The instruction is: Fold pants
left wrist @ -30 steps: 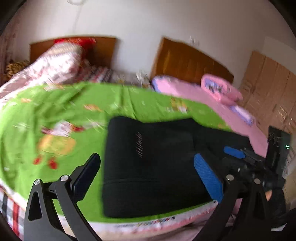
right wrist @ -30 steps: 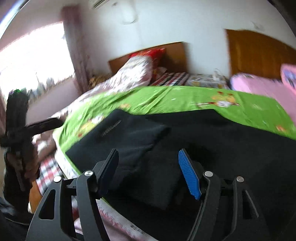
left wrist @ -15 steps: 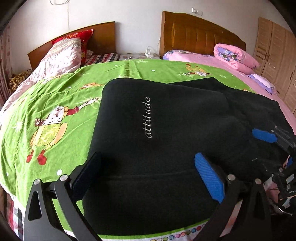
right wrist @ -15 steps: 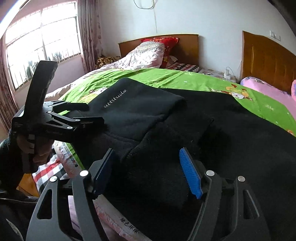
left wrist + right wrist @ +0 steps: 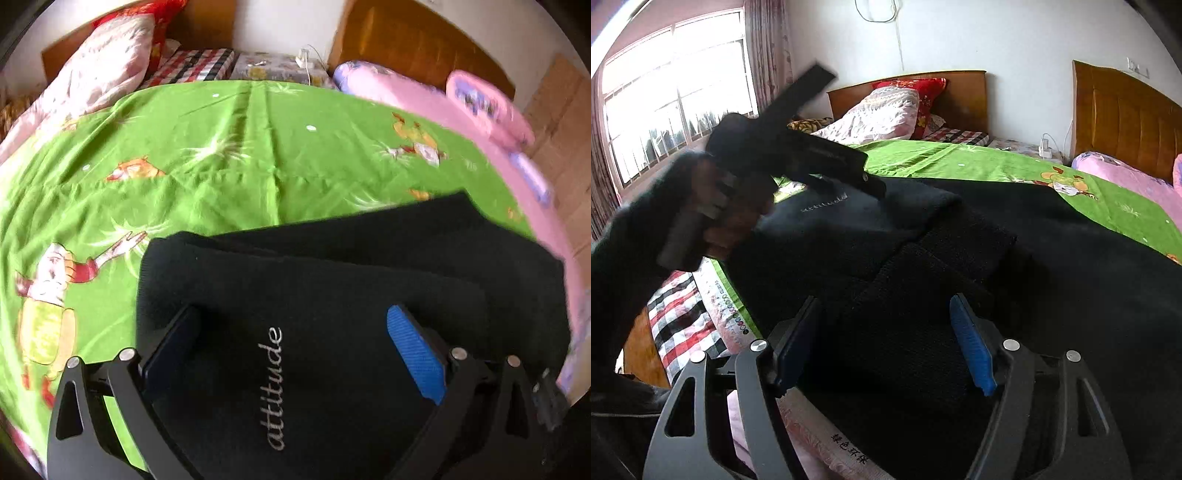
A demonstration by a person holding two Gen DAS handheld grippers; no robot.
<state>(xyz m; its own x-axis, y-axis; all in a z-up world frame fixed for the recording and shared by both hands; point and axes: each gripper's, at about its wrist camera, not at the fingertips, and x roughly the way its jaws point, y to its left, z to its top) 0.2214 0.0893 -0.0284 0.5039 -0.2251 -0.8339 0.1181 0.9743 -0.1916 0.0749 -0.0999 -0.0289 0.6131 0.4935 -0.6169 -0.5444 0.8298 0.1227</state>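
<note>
Black pants point(image 5: 332, 295) lie folded on the green cartoon sheet point(image 5: 221, 147), the stitched word "attitude" point(image 5: 275, 387) facing up. My left gripper point(image 5: 291, 332) hovers open just over that top layer, with a finger on either side of the word and nothing pinched. In the right wrist view the same pants point(image 5: 1071, 277) spread across the bed's near edge. My right gripper point(image 5: 886, 332) stands open around a thick fold of the black cloth, and the pads do not press it. A hand point(image 5: 720, 218) holds the left gripper point(image 5: 871, 184) above the folded part.
Two wooden headboards point(image 5: 1123, 118) stand against the far wall, with pillows point(image 5: 879, 114) below them. A pink bed point(image 5: 424, 99) with a rolled pink quilt lies to the right. A window point(image 5: 672, 96) is at the left, and a plaid blanket point(image 5: 679, 325) hangs under the near bed edge.
My left gripper has swung in from the bed's near edge to over the pants and tipped downward, so the word "attitude" now lies between its fingers. The right gripper has stayed put.
</note>
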